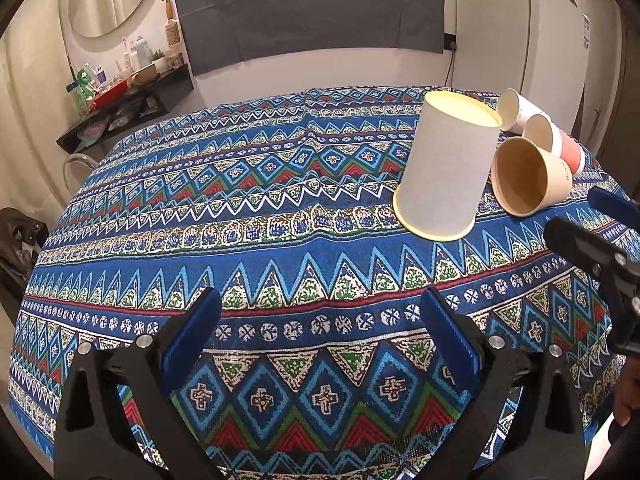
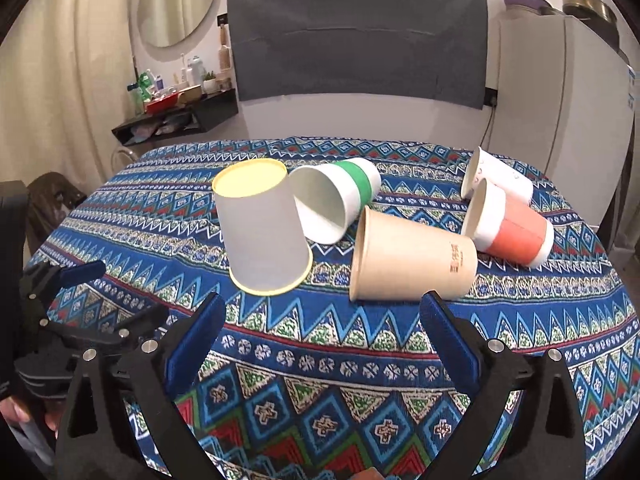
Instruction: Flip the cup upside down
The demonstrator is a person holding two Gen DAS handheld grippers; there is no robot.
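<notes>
A white paper cup with a yellow rim (image 2: 264, 232) stands upside down, mouth on the patterned tablecloth (image 2: 320, 360); it also shows in the left wrist view (image 1: 444, 172). Beside it lie several cups on their sides: a green-banded one (image 2: 340, 196), a tan one (image 2: 412, 258), a red-banded one (image 2: 508, 224) and a white one (image 2: 496, 176). My right gripper (image 2: 322, 336) is open and empty, short of the cups. My left gripper (image 1: 320, 332) is open and empty, to the left of the upside-down cup. It also shows at the left of the right wrist view (image 2: 112, 292).
A grey cloth (image 2: 360, 40) hangs on the wall behind the table. A black shelf (image 2: 176, 116) with bottles stands at the back left, a white fridge (image 2: 560, 112) at the back right. A dark chair (image 2: 52, 196) is by the table's left edge.
</notes>
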